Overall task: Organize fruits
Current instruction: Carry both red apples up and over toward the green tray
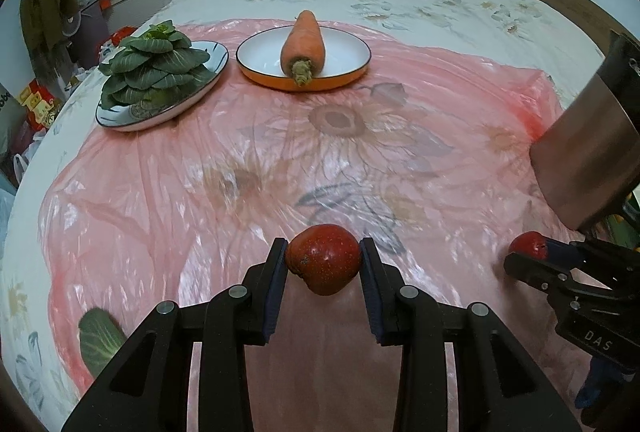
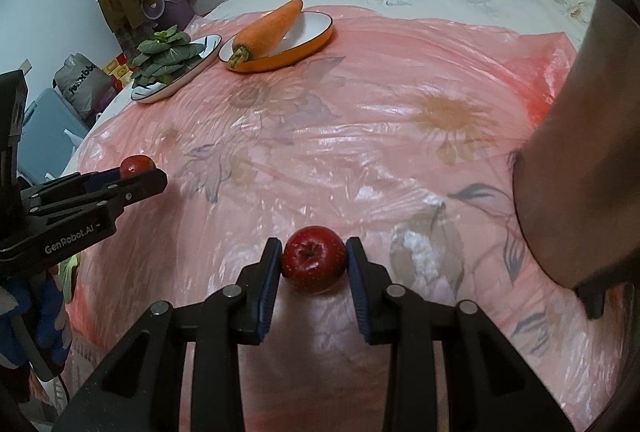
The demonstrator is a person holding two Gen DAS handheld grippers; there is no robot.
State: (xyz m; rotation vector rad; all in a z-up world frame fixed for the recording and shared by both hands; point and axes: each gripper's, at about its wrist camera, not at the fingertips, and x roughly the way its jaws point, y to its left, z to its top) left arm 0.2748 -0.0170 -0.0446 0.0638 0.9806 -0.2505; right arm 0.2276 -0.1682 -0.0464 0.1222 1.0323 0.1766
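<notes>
Your left gripper (image 1: pixel 323 259) grasps one red apple (image 1: pixel 324 258); your right gripper (image 2: pixel 314 259) clenches another apple (image 2: pixel 313 258). Both are pinched at their widest part, likely so they won't roll off the slick pink plastic sheet (image 1: pixel 360 135)

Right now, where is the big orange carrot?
The big orange carrot lies in the orange-rimmed white dish at the far end of the pink plastic sheet, just right of the blue-rimmed plate of dark leafy greens.

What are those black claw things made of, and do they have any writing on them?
Each tool, left and right, looks like matte black plastic: two angular fingers lined with ribbed dark-blue pads, joined by round silver pins. White lettering on the sides reads GenRobot.AI and DAS. No cables show.
</notes>
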